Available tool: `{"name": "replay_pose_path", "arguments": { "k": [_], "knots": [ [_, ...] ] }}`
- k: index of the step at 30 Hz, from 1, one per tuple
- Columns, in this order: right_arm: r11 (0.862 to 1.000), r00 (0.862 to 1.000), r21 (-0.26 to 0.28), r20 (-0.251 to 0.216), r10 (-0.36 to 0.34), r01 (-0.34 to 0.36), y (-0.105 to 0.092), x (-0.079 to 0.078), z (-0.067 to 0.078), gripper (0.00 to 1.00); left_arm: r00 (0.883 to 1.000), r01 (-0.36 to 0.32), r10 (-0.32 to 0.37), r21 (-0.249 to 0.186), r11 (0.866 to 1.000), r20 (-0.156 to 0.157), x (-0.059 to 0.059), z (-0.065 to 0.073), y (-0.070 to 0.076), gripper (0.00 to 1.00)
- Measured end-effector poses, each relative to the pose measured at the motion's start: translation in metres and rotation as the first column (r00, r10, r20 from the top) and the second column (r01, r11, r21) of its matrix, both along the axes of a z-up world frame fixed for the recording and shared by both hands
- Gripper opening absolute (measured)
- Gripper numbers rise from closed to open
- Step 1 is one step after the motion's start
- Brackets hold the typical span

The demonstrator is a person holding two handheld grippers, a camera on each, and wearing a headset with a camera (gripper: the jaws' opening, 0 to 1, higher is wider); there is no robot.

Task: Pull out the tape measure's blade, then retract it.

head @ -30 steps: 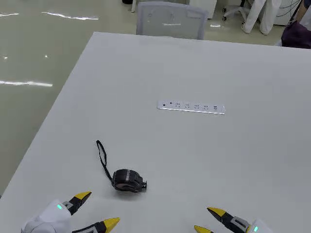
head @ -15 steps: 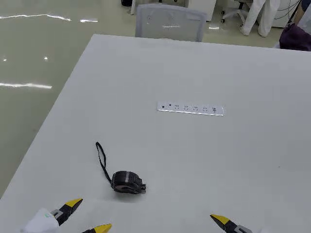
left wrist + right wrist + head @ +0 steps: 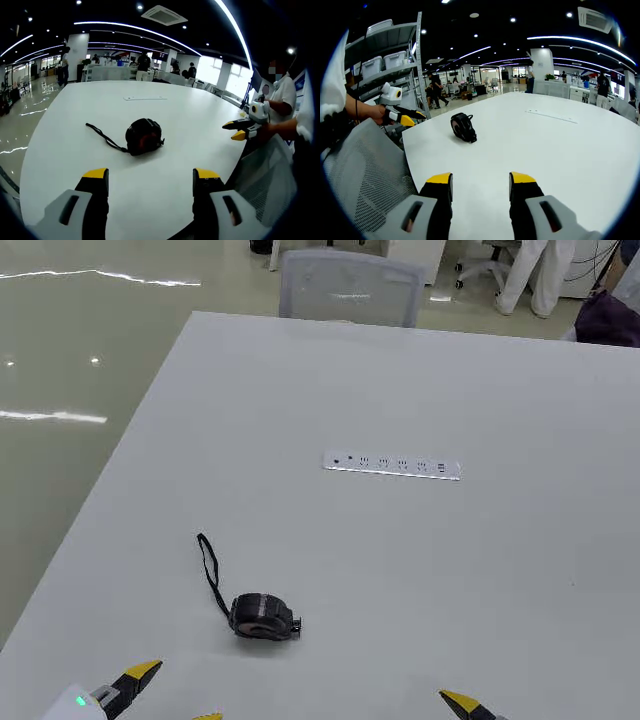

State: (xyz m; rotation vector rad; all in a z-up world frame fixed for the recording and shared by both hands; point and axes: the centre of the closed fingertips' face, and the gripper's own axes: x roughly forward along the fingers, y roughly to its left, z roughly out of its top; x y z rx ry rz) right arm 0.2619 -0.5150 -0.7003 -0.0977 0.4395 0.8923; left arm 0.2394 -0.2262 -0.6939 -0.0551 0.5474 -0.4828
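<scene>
Black tape measure (image 3: pixel 262 616) lies on white table (image 3: pixel 400 560), blade retracted.
Left gripper (image 3: pixel 150 174) and right gripper (image 3: pixel 480 178) hover nearby, jaws apart.

Head view looks fwd & down over bench (image 3: pixel 400 390) from its near edge. Both gripper views sit low at that edge, facing across it. All 3 share tape measure (image 3: pixel 262 616), lower left in head view.

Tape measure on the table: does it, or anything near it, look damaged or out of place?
Nothing stands out. The tape measure lies intact on the table, blade in, strap trailing beside it. The power strip sits flat farther off. The left gripper and right gripper are open, clear of it.
</scene>
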Motion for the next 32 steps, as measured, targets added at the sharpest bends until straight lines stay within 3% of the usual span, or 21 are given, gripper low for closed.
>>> {"name": "replay_pose_path", "arguments": {
  "k": [13, 18, 32],
  "knots": [
    [1.0, 1.0, -0.004, -0.008, -0.02, 0.02, -0.0044, -0.0004, -0.0003, 0.56, 1.0, -0.008, 0.008, 0.004, 1.0, 0.004, -0.0039, -0.0001, 0.0003, 0.72],
    [0.999, 0.998, 0.002, -0.033, -0.052, 0.052, -0.007, 0.0016, -0.0017, 0.63, 1.0, -0.004, 0.004, 0.009, 1.0, 0.008, -0.0033, -0.0017, -0.0007, 0.73],
    [0.999, 0.998, -0.009, -0.051, -0.043, 0.043, -0.0046, -0.001, -0.0046, 0.69, 1.0, -0.024, 0.024, 0.001, 1.0, 0.0, -0.0032, -0.0035, 0.0013, 0.74]
  ]
}}
